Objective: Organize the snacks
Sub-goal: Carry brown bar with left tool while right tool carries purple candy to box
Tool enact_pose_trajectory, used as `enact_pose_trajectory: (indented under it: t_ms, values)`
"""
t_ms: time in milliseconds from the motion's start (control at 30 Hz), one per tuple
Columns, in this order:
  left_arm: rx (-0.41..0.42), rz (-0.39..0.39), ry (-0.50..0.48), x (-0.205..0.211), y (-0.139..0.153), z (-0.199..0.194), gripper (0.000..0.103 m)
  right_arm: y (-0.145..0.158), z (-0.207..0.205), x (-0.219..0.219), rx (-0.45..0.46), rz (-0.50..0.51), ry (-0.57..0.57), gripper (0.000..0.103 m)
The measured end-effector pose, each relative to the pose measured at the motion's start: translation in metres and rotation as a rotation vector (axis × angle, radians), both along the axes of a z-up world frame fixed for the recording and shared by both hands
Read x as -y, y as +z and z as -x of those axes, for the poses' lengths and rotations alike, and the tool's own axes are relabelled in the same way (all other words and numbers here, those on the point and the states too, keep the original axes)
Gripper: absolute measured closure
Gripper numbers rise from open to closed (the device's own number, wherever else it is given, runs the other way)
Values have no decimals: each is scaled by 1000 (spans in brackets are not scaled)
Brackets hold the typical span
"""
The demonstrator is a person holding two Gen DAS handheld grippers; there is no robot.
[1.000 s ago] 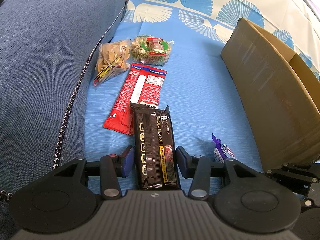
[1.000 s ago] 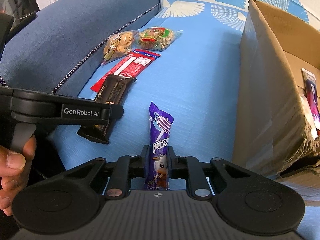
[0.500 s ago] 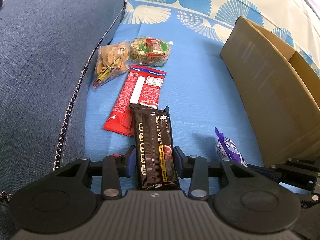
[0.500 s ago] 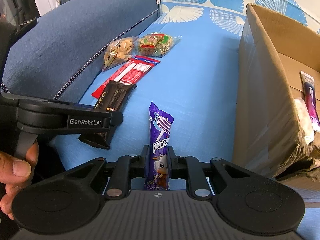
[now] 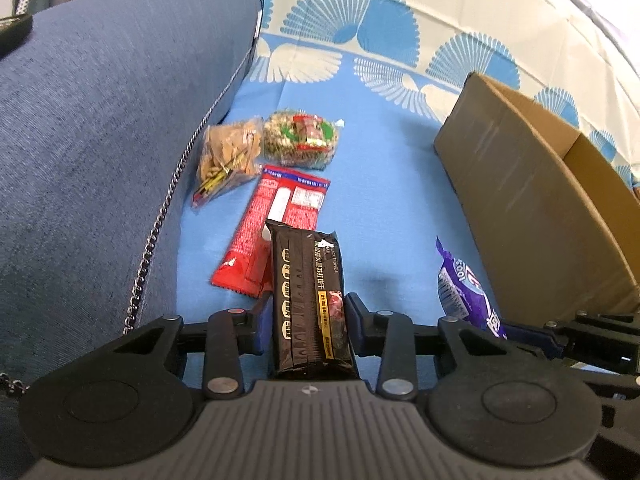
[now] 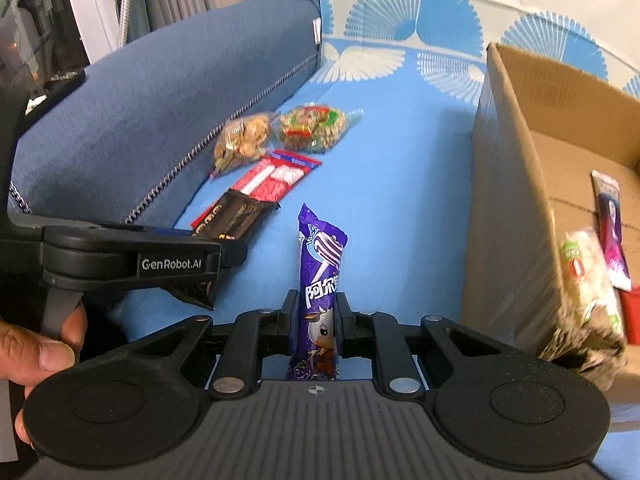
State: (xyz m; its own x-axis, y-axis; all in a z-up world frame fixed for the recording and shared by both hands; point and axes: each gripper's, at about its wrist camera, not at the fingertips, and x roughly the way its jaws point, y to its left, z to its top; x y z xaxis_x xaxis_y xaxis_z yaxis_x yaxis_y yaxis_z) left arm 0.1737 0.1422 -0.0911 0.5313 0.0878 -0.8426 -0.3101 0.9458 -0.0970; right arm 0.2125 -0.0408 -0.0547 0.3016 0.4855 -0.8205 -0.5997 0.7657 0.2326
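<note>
Closing since earlier, left gripper (image 5: 307, 312) pinches black packet (image 5: 308, 300) (right gripper (image 6: 317, 312) clamps purple packet (image 6: 320, 276)).

Left gripper (image 5: 307, 322), jaws just closing, clamps a packet; right gripper (image 6: 317, 322) is clamped too, both angled downward.

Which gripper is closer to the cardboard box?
The right gripper, holding the purple snack, sits right beside the cardboard box. The left gripper, holding the black snack, is farther away.

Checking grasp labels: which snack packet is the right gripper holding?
The purple packet, clamped upright between the right gripper's jaws; the other loose packets lie farther left.
</note>
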Motion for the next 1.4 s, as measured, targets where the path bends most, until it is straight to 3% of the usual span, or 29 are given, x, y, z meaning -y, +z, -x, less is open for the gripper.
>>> enact_pose_trajectory:
  t_ms: [567,867,1100,1400]
  values:
    - [186,7,61,-9,28,20,62,35,-3,8,141,-120,-23,86]
    - [215,29,122,-17,39,28,62,53,-10,19,184,-179,-54,86]
    - [189,48,189,-22,48,34,62,64,-26,39,172,-234,-128,86]
    - [200,55,174,0,69,3,62,68,-52,74,128,-301,-269,86]
